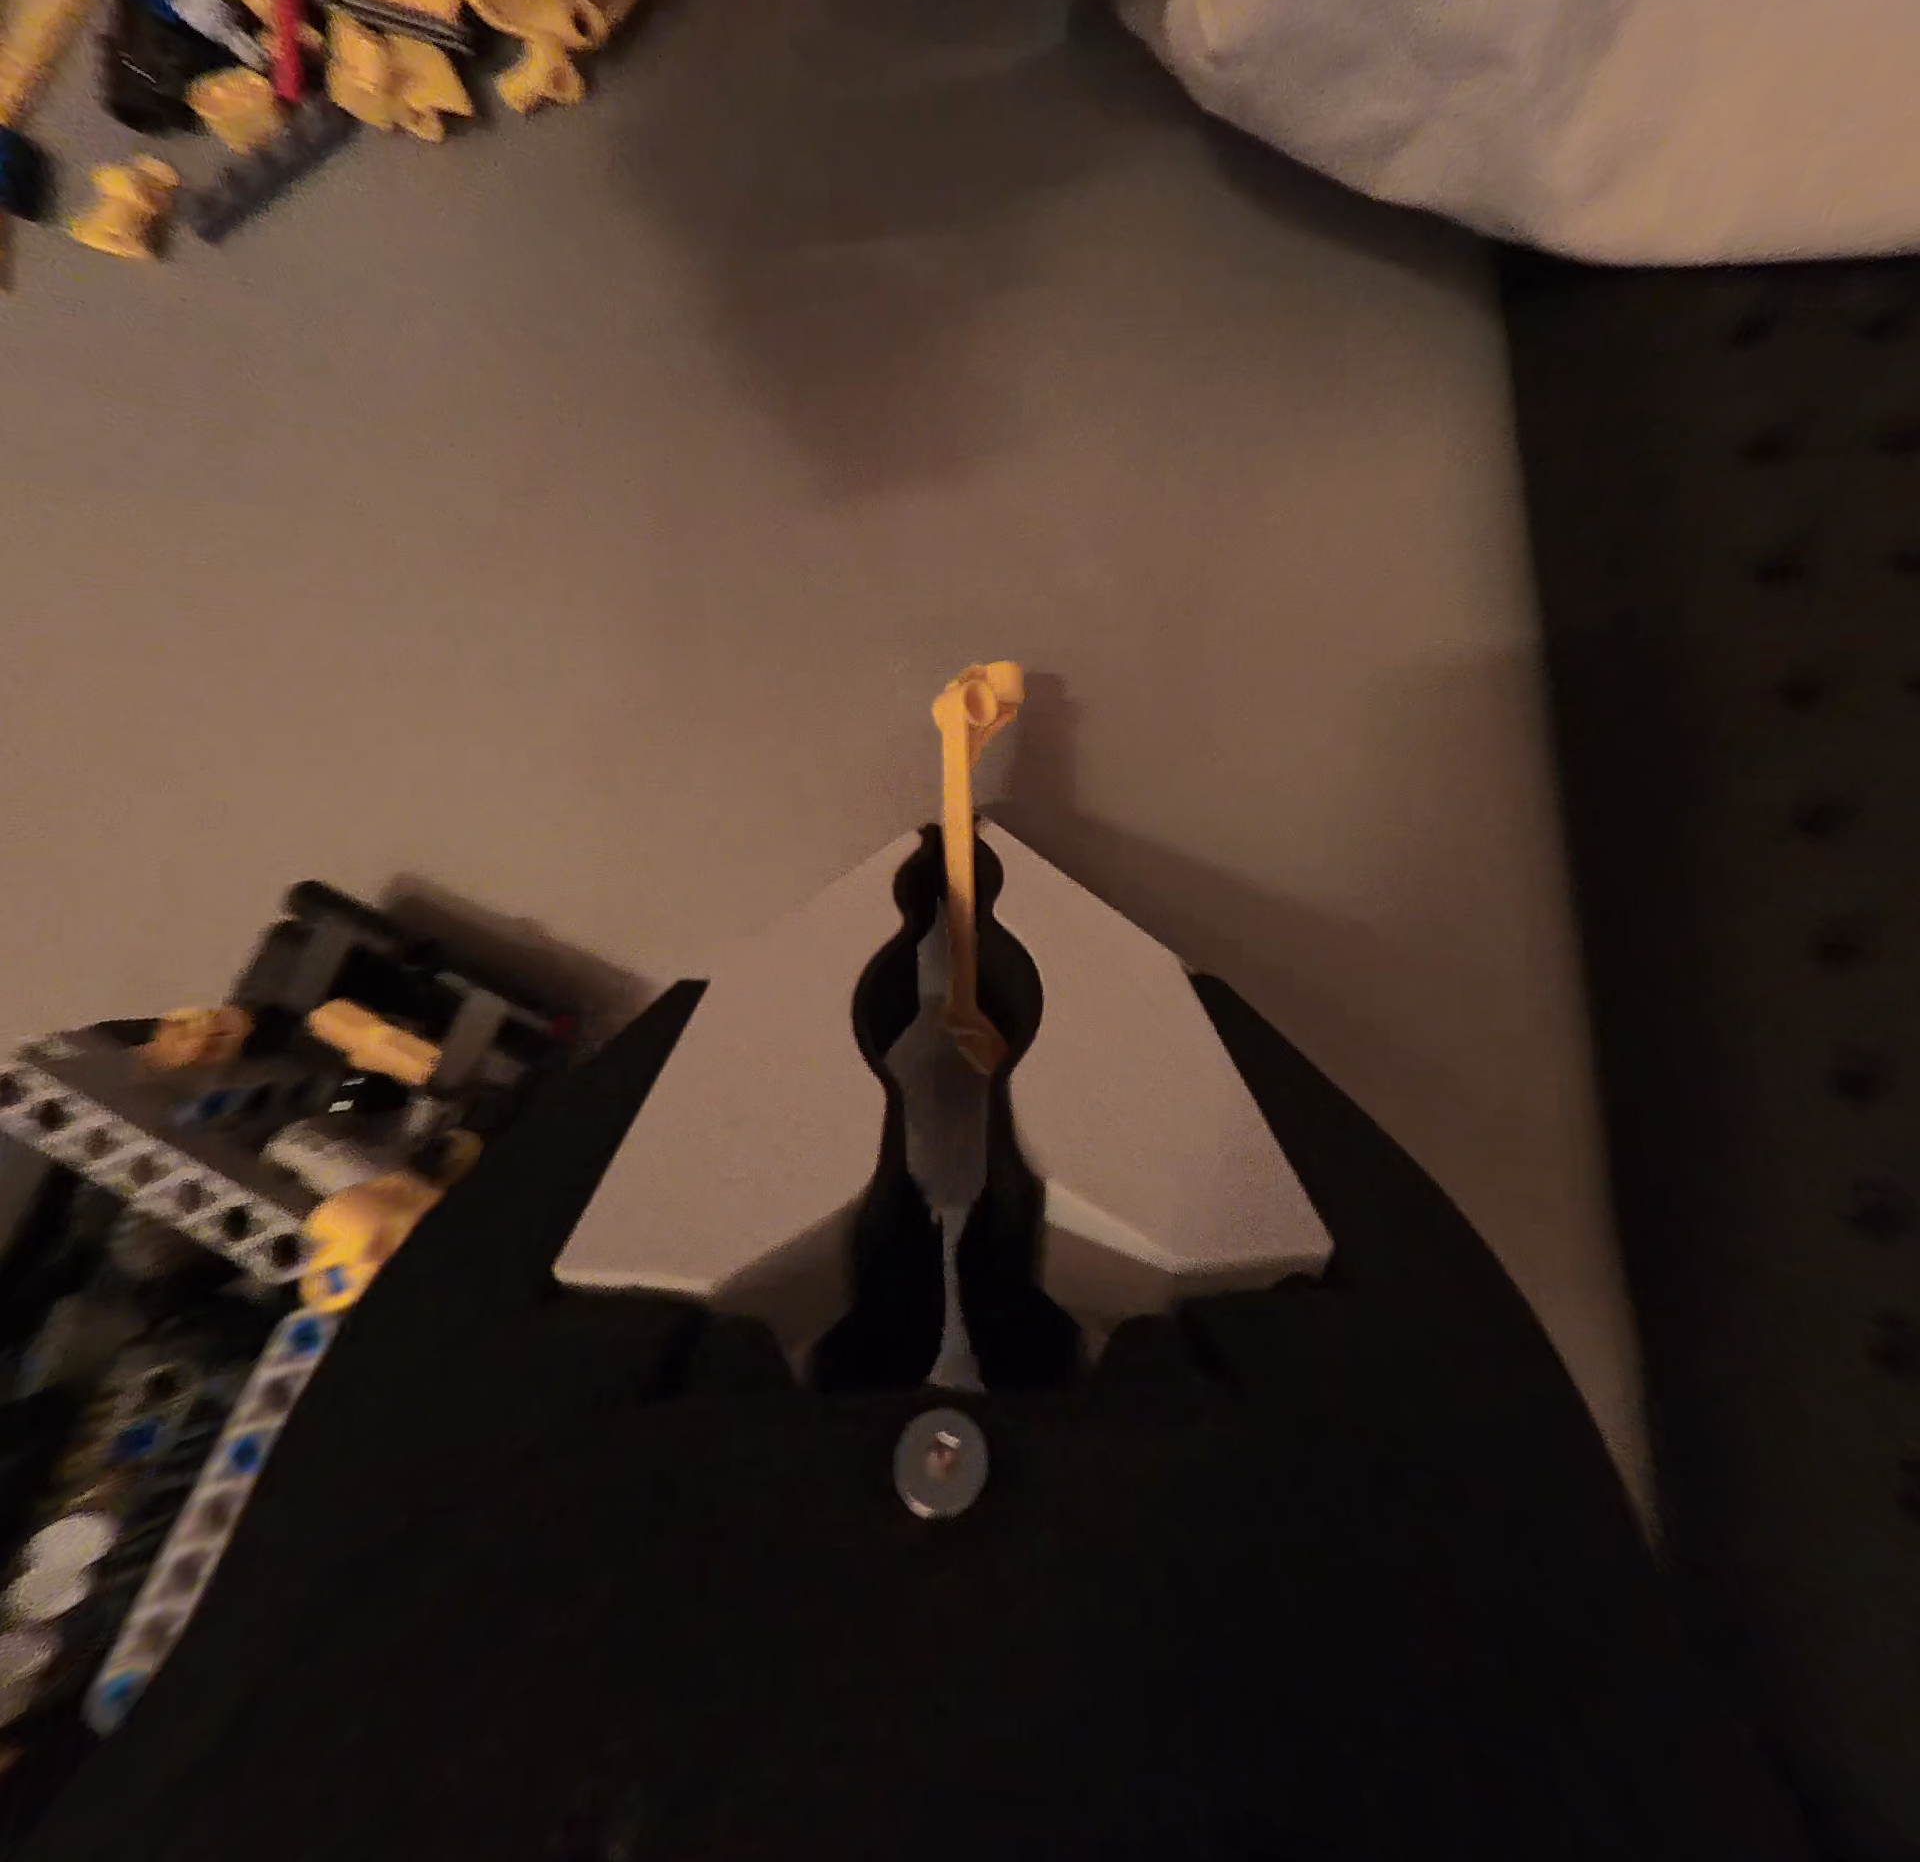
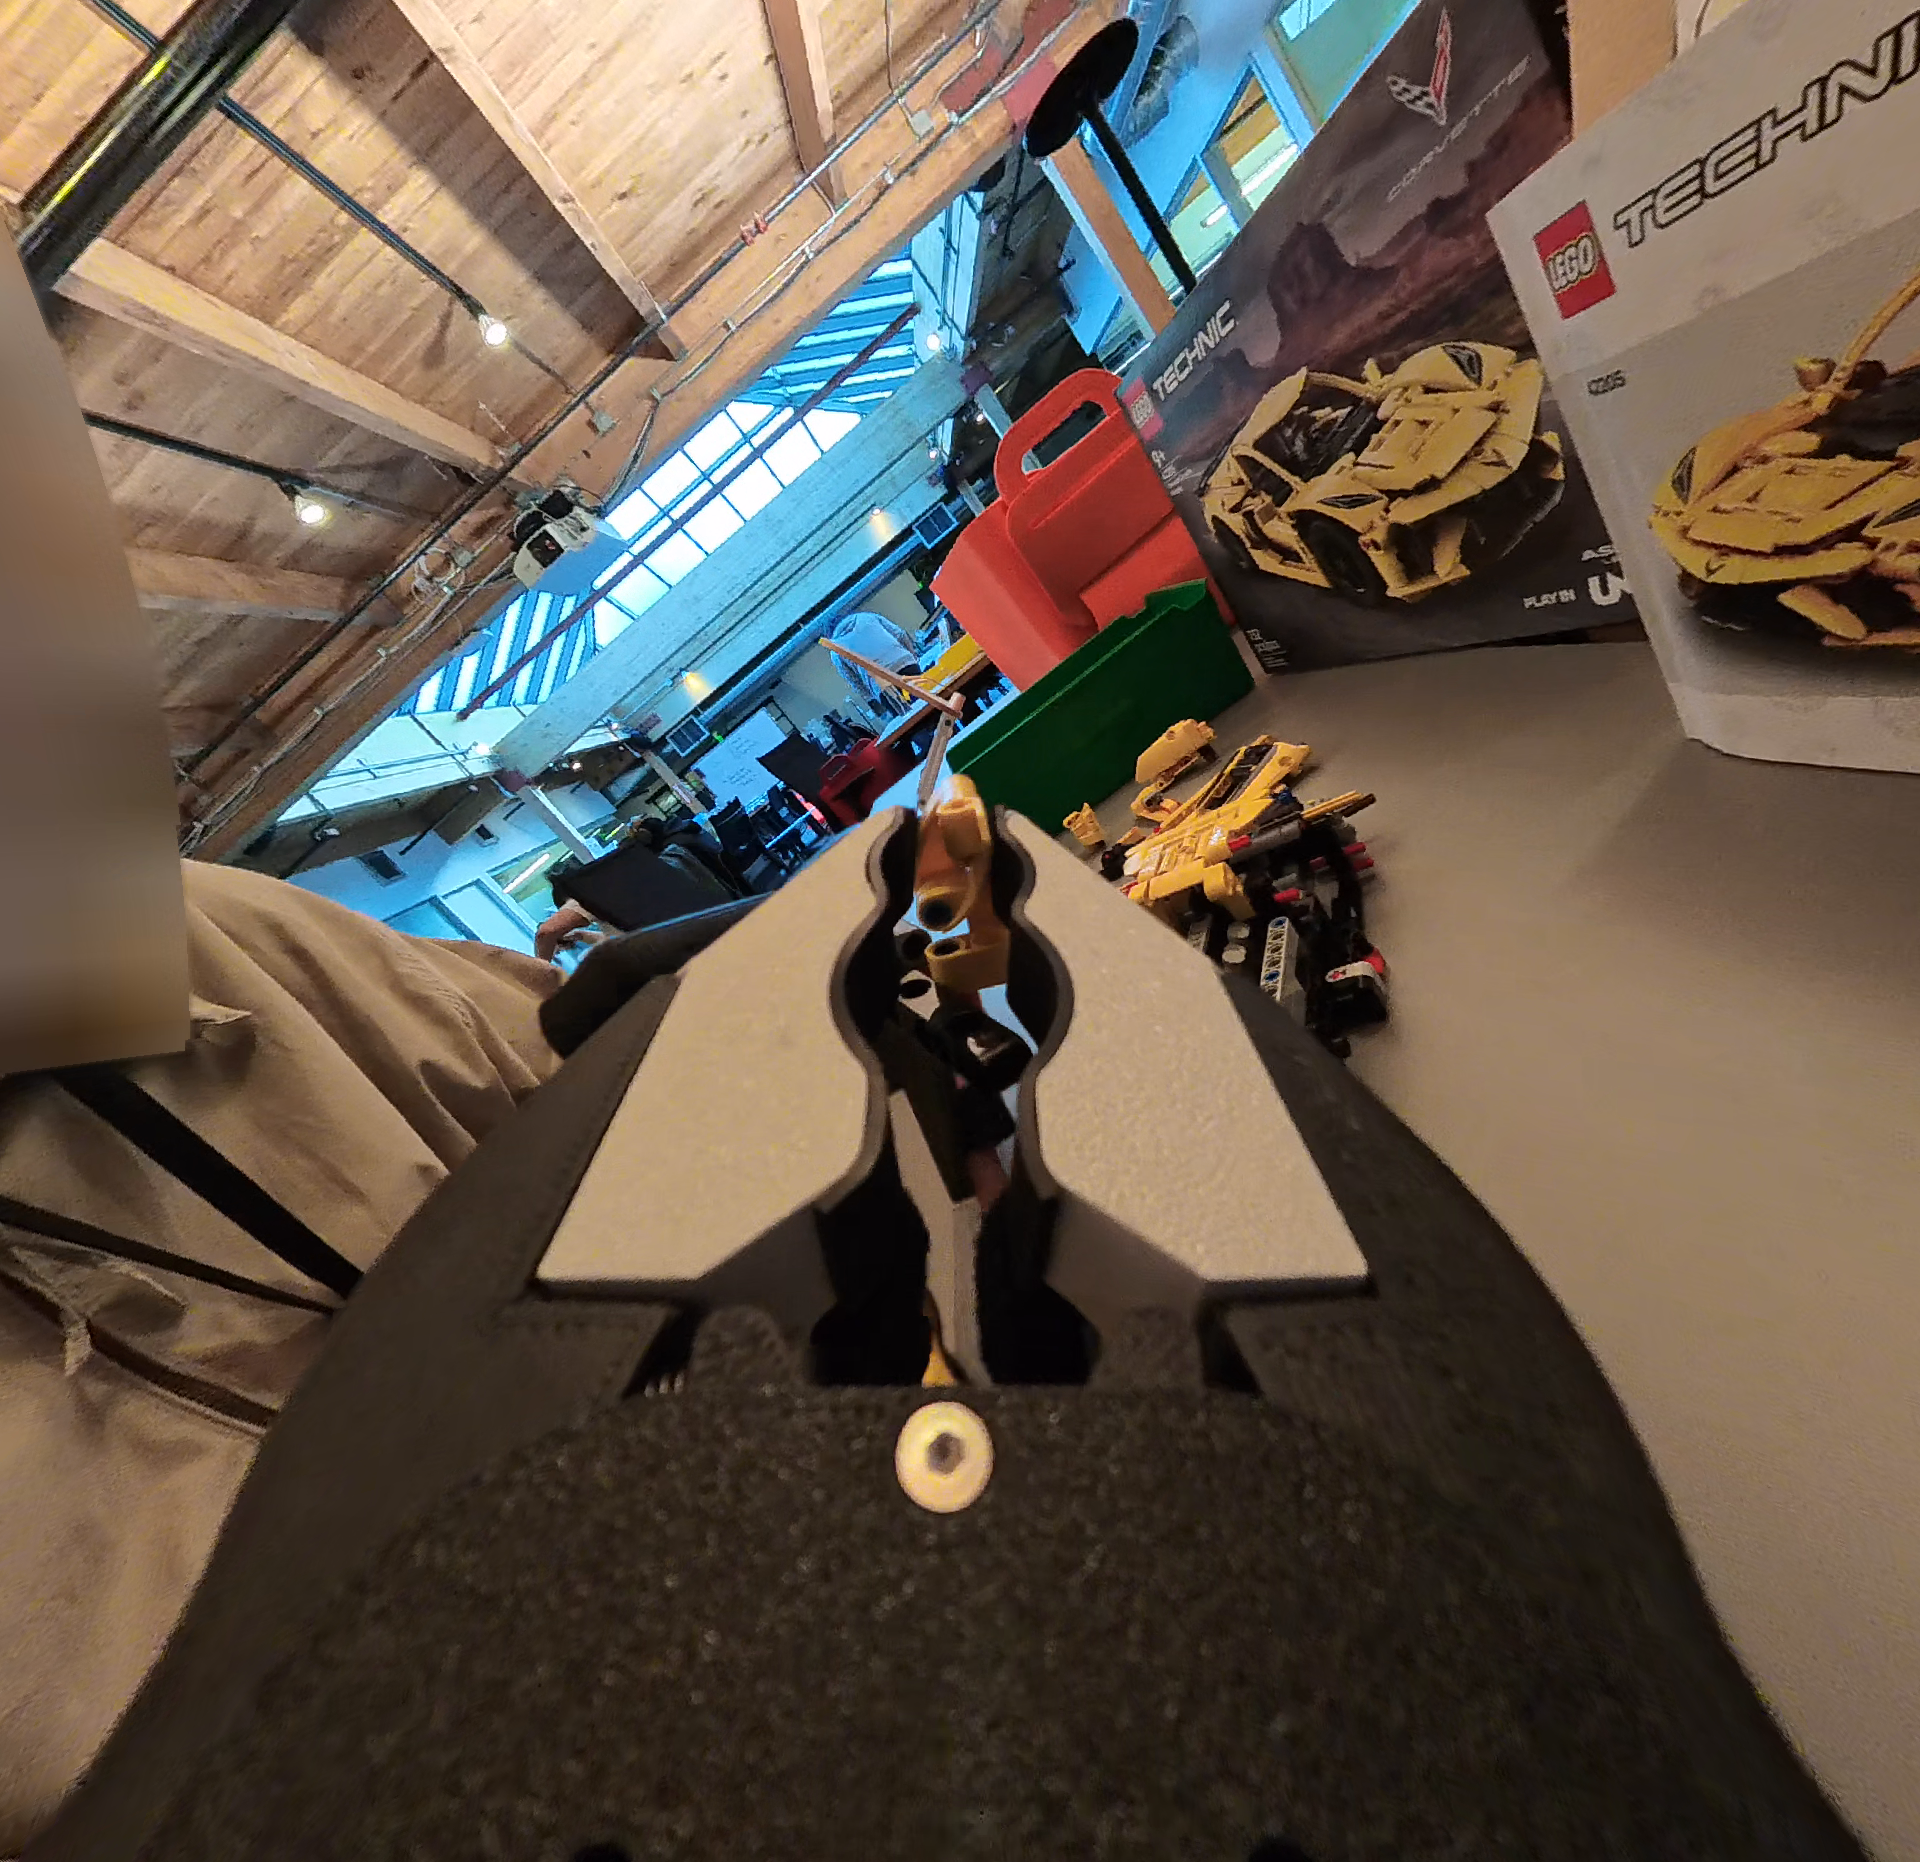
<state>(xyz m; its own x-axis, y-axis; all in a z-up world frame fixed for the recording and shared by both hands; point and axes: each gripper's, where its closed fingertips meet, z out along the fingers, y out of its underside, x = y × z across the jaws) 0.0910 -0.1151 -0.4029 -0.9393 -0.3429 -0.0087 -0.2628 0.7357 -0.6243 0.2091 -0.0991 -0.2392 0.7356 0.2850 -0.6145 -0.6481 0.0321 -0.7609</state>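
Clamped between the pale fingers of the left tool (image 1: 951, 846) is a thin yellow plastic rod with a small connector head (image 1: 961, 773); the jaws are closed onto its shaft, and the head is seen projecting past the fingertips above the bare grey counter (image 1: 520, 565). Just left of that tool, a partly built grey, black and yellow brick assembly (image 1: 239, 1126) is seen lying on the counter, blurred and cut off by the frame edge. Farther off, at the top left, a loose heap of yellow and black brick pieces (image 1: 312, 46) is visible, also blurred. Open counter is left between the two groups and ahead of the rod. The counter's right edge is bordered by a dark patterned floor (image 1: 1766, 773), and a white cloth-like mass (image 1: 1558, 77) is cut off at the top right.

In the right wrist view, the right tool (image 2: 951, 836) is closed on a small yellow and black brick sub-assembly (image 2: 956, 877), which is held between the fingertips and runs back into the gap, where its lower part is hard to make out. To its right, a half-built yellow and black model car (image 2: 1247, 856) is seen resting on the counter, well apart from the tool. Beyond it stand a green plastic bin (image 2: 1112, 711), a red plastic container with a handle (image 2: 1060, 524), a dark printed box picturing a yellow car (image 2: 1382, 462) and a white booklet (image 2: 1766, 462), the last cut off at the right. A person's beige sleeve (image 2: 312, 1033) fills the left side.
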